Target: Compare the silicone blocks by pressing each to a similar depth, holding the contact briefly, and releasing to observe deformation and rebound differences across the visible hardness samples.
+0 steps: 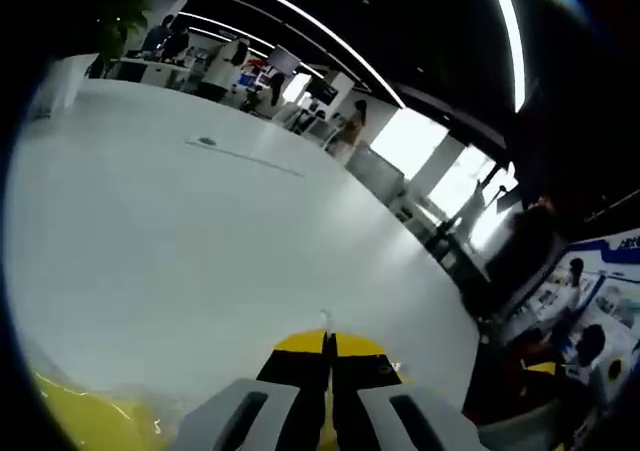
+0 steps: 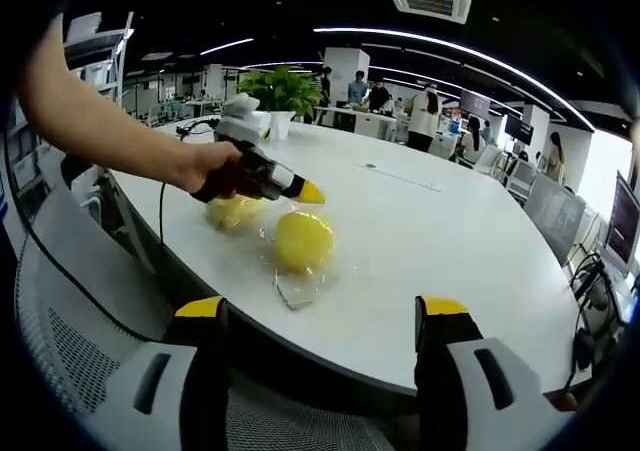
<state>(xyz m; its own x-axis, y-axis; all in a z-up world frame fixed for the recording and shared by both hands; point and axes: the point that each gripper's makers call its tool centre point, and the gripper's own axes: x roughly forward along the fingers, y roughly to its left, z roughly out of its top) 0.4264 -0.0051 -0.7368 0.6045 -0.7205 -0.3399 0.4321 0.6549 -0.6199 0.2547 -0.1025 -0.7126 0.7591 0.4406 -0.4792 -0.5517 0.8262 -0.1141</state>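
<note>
Two yellow silicone samples lay on the white counter (image 2: 430, 241) in the right gripper view: a rounded silicone block (image 2: 303, 239) on a clear film (image 2: 296, 289), and a paler silicone lump (image 2: 232, 211) just behind it, near the person's hand (image 2: 205, 166). The left hand-held gripper (image 2: 310, 192) hovered just above the rounded block, its yellow-tipped jaws pressed together; I could not tell whether it touched. The right hand-held gripper (image 2: 325, 316) stood spread, well short of both. Both samples looked soft, light and springy, likely to slide on the film, so pressing straight down on the crown seemed safest.
</note>
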